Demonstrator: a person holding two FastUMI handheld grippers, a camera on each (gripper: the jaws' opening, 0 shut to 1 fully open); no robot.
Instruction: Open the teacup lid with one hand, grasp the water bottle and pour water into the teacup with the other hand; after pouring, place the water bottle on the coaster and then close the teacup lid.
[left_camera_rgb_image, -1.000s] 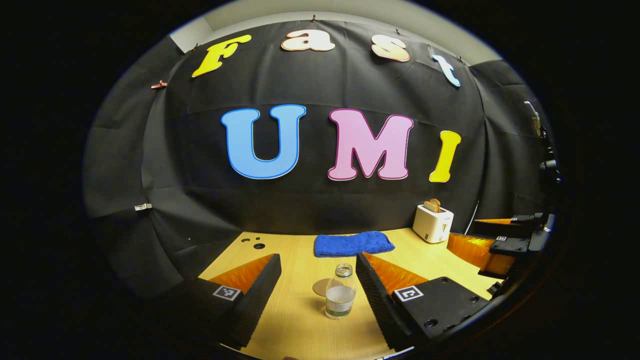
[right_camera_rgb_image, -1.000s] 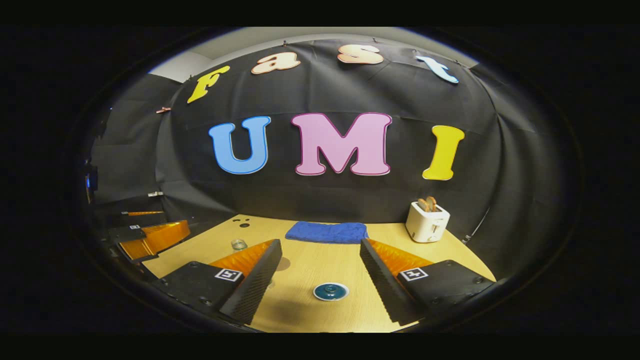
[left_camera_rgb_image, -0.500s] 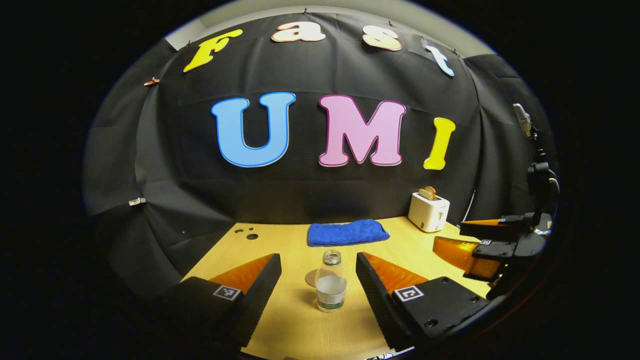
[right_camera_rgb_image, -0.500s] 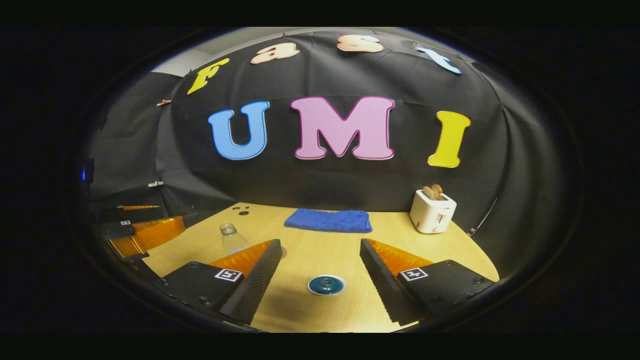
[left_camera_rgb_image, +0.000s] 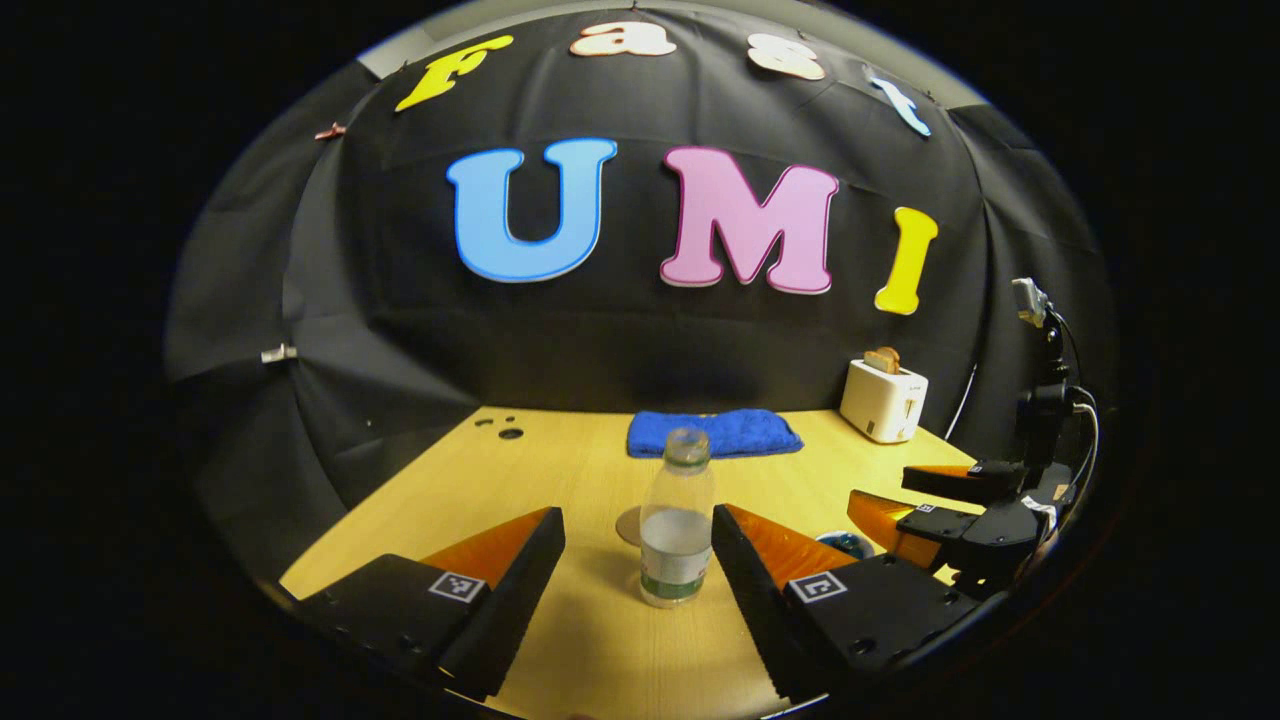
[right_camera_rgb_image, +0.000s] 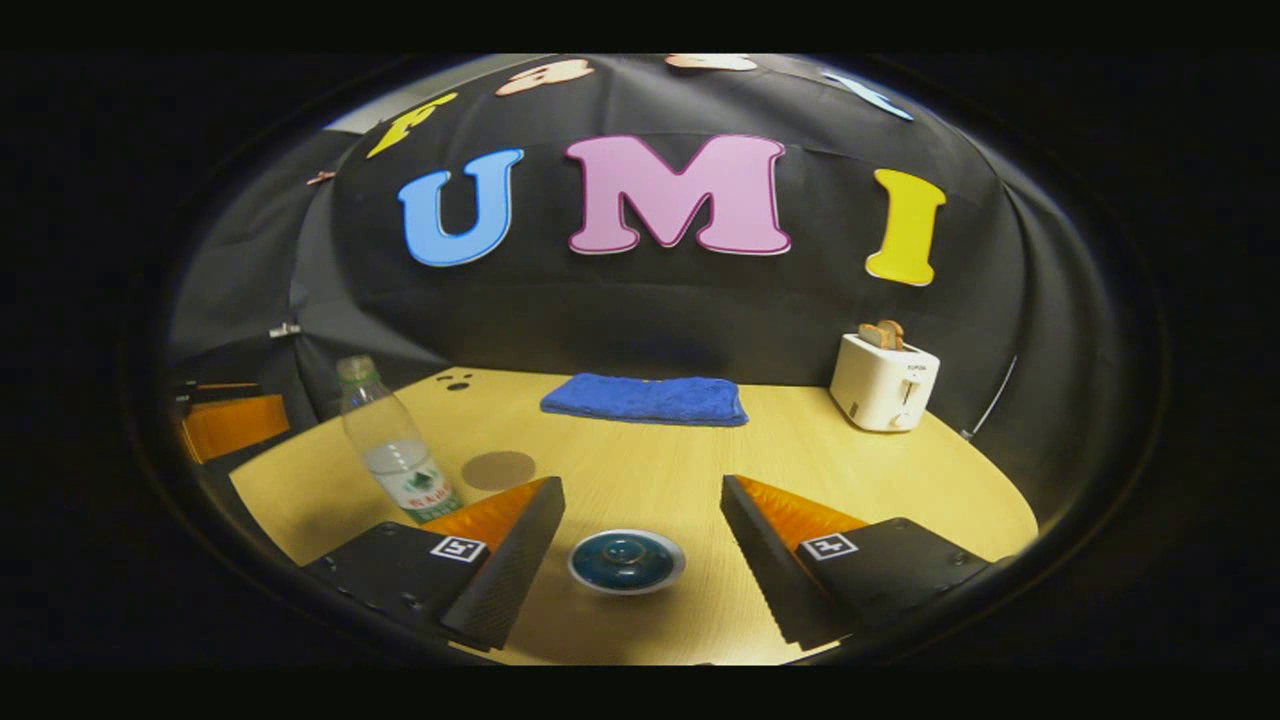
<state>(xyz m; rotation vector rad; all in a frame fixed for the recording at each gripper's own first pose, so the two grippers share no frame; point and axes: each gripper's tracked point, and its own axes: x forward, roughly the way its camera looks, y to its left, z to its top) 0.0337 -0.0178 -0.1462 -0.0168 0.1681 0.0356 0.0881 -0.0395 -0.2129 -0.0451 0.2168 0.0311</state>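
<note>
Water bottle (left_camera_rgb_image: 677, 520) upright, untouched, between left gripper's (left_camera_rgb_image: 638, 560) spread fingers.

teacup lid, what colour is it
Dark teal blue with a pale rim; the teacup lid shows best in the right gripper view.

You get a brightly lit counter (left_camera_rgb_image: 560, 470) against dim black cloth; light falls from above. Soft shadows sit just under the water bottle (left_camera_rgb_image: 677, 530) and beside the teacup lid (right_camera_rgb_image: 627, 561). Fisheye bending curves the counter's edges strongly in both views. The right gripper view looks slightly softer; your left gripper view stays crisp at centre.
</note>
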